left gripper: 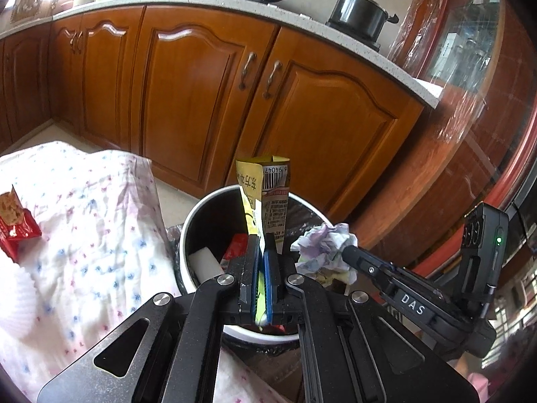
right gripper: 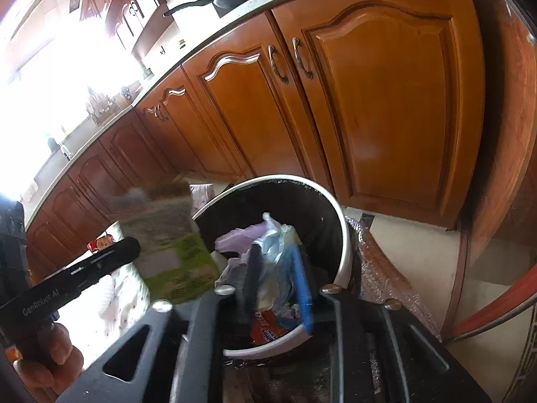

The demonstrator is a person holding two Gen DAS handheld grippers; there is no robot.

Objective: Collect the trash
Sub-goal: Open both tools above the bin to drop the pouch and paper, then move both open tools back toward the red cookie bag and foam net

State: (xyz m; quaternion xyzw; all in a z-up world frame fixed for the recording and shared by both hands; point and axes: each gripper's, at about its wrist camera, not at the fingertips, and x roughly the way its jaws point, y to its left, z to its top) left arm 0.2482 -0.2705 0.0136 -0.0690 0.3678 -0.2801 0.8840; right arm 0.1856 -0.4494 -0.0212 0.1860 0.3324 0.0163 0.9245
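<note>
The left gripper (left gripper: 262, 252) is clamping its blue-padded fingers (left gripper: 271, 268) on a yellow packet (left gripper: 265, 194), which is standing upright over the open mouth of the trash bin (left gripper: 186, 235). The packet is creased and folded lengthwise, yellow on one face and pale on the other, carrying a black barcode with the digits 94047 beside it, large brown Chinese characters on the yellow side and blocks of print too small to read. The right gripper (right gripper: 278, 268) is pinching a crumpled wad of paper (left gripper: 324, 248), white with faint purple and blue tints, and is holding it at the bin's rim just beside the packet; from the right wrist view the wad is filling the gap between the fingers, above the bin. The bin is round with a white rim and a black liner, and a white block (left gripper: 204, 262) and red wrappers (right gripper: 268, 329) are lying inside it. The letters DAS are showing on the right gripper's finger in the left view, and GenRobot.AI is printed on the left gripper's finger in the right view. A red snack wrapper (left gripper: 15, 235) is lying on the floral cloth (left gripper: 94, 221) left of the bin. Wooden cabinets (left gripper: 201, 84) are standing behind, and a black pot (left gripper: 359, 13) is sitting on the counter
</note>
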